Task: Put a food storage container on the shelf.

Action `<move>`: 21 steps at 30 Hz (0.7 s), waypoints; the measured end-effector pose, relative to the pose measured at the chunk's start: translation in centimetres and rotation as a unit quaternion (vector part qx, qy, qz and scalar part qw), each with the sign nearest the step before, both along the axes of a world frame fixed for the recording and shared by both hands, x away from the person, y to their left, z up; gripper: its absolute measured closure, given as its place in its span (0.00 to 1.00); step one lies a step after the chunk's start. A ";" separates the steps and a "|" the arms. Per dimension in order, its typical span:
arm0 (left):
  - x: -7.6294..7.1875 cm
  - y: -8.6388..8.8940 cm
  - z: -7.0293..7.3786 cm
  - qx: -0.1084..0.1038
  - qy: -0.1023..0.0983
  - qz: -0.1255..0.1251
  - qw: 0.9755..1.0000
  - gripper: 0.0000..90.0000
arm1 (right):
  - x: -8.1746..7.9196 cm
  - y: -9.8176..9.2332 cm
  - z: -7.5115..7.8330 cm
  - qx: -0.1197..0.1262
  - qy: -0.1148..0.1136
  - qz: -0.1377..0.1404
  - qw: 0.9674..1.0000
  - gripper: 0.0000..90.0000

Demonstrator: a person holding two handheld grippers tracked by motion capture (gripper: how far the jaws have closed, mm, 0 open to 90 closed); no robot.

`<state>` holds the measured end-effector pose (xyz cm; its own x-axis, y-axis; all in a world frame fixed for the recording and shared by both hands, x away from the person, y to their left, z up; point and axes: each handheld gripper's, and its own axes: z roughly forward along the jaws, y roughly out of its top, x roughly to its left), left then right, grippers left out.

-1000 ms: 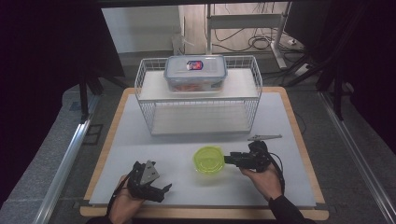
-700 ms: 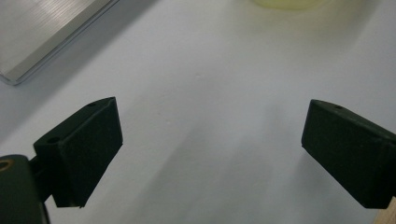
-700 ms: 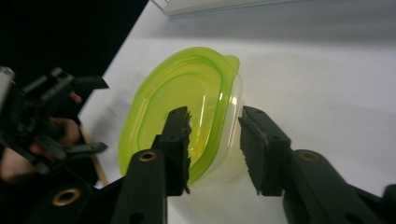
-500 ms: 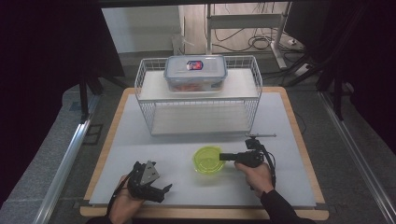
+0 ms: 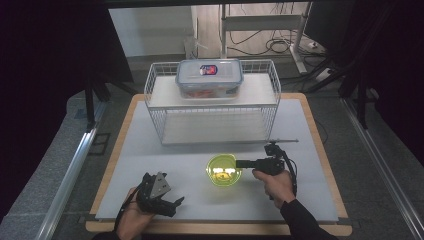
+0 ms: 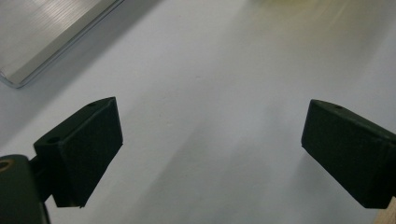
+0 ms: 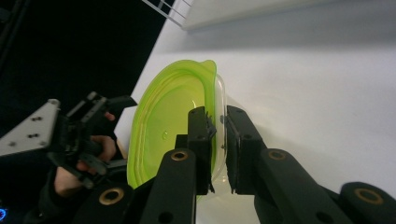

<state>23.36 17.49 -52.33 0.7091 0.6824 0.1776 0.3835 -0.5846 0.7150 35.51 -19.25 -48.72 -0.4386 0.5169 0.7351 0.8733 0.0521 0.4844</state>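
A translucent green bowl (image 5: 222,171) sits on the white table top, near the front middle. My right gripper (image 5: 239,163) reaches it from the right. In the right gripper view its jaws (image 7: 219,121) have just been closing and now pinch the bowl's thin rim (image 7: 168,121) between the pads. My left gripper (image 5: 175,205) lies low at the front left, held by a hand, well apart from the bowl. The left gripper view has its jaws (image 6: 210,154) wide open over bare table, with nothing between them.
A white wire rack (image 5: 215,120) stands across the back half of the table. A clear lidded container (image 5: 209,77) rests on the rack's top shelf. A thin metal rod (image 5: 282,141) lies just behind my right gripper. The wooden board edge (image 5: 215,227) runs along the front.
My right gripper has slid left to the bowl and its jaws have closed on the rim. The left gripper has stayed put.
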 end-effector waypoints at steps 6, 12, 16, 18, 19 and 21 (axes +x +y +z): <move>-0.1 0.1 0.2 -0.005 -0.006 0.002 1.000 0.06 | 0.3 0.3 2.2 0.020 -0.016 0.001 1.000 0.90; 0.0 0.3 0.4 -0.022 -0.006 0.006 1.000 0.05 | 0.7 0.6 4.9 0.028 -0.027 0.005 0.999 0.90; 0.0 0.3 0.4 -0.024 -0.003 0.004 1.000 0.04 | 1.1 0.6 6.6 0.035 -0.036 0.003 0.999 0.90; 0.0 0.3 0.4 -0.018 -0.003 -0.001 1.000 0.04 | 1.4 0.5 7.4 0.040 -0.036 0.000 0.999 0.90; 0.0 0.2 0.4 -0.017 -0.003 -0.002 1.000 0.04 | 1.5 0.5 7.9 0.041 -0.037 -0.001 0.998 0.90; -0.1 0.2 0.5 -0.018 -0.003 -0.001 1.000 0.04 | 1.8 0.3 8.7 0.045 -0.038 -0.002 0.998 0.90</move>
